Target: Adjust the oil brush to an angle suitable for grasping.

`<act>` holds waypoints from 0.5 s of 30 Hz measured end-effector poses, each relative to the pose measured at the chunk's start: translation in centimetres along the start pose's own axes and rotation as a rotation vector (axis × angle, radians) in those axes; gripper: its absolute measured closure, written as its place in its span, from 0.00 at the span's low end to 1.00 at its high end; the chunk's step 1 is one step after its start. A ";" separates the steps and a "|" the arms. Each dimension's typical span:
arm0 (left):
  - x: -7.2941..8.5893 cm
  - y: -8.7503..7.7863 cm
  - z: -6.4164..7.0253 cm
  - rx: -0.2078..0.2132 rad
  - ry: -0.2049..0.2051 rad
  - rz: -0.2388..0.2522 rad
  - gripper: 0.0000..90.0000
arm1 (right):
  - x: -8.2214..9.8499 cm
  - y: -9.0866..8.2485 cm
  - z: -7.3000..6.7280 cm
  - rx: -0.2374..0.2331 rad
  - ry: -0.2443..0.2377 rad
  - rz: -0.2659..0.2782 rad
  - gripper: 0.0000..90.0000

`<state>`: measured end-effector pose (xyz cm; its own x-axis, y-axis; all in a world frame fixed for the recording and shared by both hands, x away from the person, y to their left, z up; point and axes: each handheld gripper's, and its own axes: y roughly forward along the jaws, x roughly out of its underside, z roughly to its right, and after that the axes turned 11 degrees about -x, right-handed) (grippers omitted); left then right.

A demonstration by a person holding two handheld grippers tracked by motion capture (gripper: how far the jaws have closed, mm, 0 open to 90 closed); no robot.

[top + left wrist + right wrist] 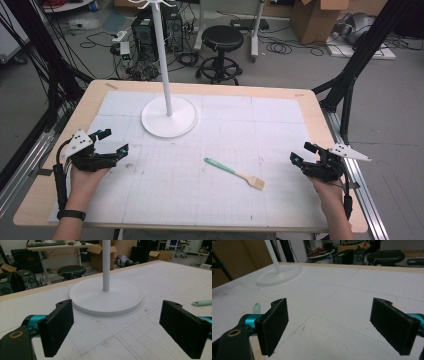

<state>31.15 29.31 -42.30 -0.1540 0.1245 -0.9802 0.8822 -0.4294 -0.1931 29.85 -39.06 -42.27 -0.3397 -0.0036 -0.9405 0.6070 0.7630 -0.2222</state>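
Observation:
A small brush (235, 173) with a mint-green handle and a tan head lies flat on the white gridded mat (210, 200), right of centre. A white stand (169, 117) with a tall pole and a round base sits at the mat's back left. My left gripper (115, 141) rests open at the left edge, nothing between its fingers, and faces the stand base (106, 298); the brush handle tip (202, 302) shows at the right. My right gripper (301, 153) is open and empty at the right edge, with the brush handle (257, 308) just past its left jaw.
The wooden table's rim (100, 87) frames the mat. Beyond the far edge stand a black stool (222, 37), computer cases (145, 32), cables and cardboard boxes (315, 17). Black frame legs (350, 75) rise at both sides of the table.

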 end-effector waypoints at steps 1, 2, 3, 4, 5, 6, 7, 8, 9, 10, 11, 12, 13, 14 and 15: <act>0.0 0.0 0.0 0.002 0.002 0.000 0.14 | -0.1 0.0 0.0 -0.010 -0.001 -0.001 0.16; 0.0 0.0 0.0 0.001 0.002 0.000 0.14 | -0.1 0.0 0.0 -0.010 -0.001 -0.001 0.16; 0.0 0.0 0.0 0.001 0.003 0.000 0.14 | -0.1 0.0 -0.1 -0.012 -0.001 -0.002 0.16; 0.0 0.0 0.0 0.001 0.001 0.001 0.14 | -0.1 0.1 -0.1 -0.017 0.003 -0.004 0.16; 0.0 0.0 0.0 0.001 0.002 0.001 0.14 | -0.2 0.2 -0.2 -0.022 -0.003 -0.002 0.16; 0.0 0.0 0.0 0.000 0.001 0.001 0.14 | -0.3 0.3 -0.3 -0.040 -0.006 -0.007 0.16; 0.0 0.0 0.0 0.000 0.001 0.001 0.14 | -0.3 0.3 -0.3 -0.040 -0.006 -0.007 0.16; -0.1 0.0 0.0 0.002 0.003 0.001 0.14 | -0.4 0.5 -0.5 -0.048 -0.011 -0.014 0.16; -0.1 0.0 0.0 0.002 0.003 0.001 0.14 | -0.4 0.6 -0.5 -0.056 -0.014 -0.017 0.16; -0.1 0.0 0.0 0.002 0.005 0.001 0.14 | -0.4 0.6 -0.5 -0.056 -0.014 -0.017 0.16; -0.1 0.0 0.1 0.003 0.005 0.001 0.14 | -0.5 0.6 -0.6 -0.062 -0.018 -0.017 0.16; -0.1 0.0 0.1 0.006 0.005 -0.001 0.14 | -0.6 0.7 -0.7 -0.065 -0.020 -0.017 0.16; -0.1 0.0 0.1 0.006 0.009 -0.001 0.14 | -0.7 0.7 -0.8 -0.074 -0.019 -0.021 0.16; -0.1 0.0 0.1 0.007 0.009 0.001 0.14 | -0.9 0.7 -0.9 -0.085 -0.024 -0.019 0.16; -0.1 0.0 0.1 0.004 0.007 0.003 0.14 | -1.0 0.8 -1.0 -0.090 -0.025 -0.023 0.16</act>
<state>31.10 29.20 -42.16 -0.1480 0.1291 -0.9805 0.8808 -0.4338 -0.1900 29.95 -37.81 -41.26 -0.3337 -0.0371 -0.9419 0.5322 0.8173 -0.2208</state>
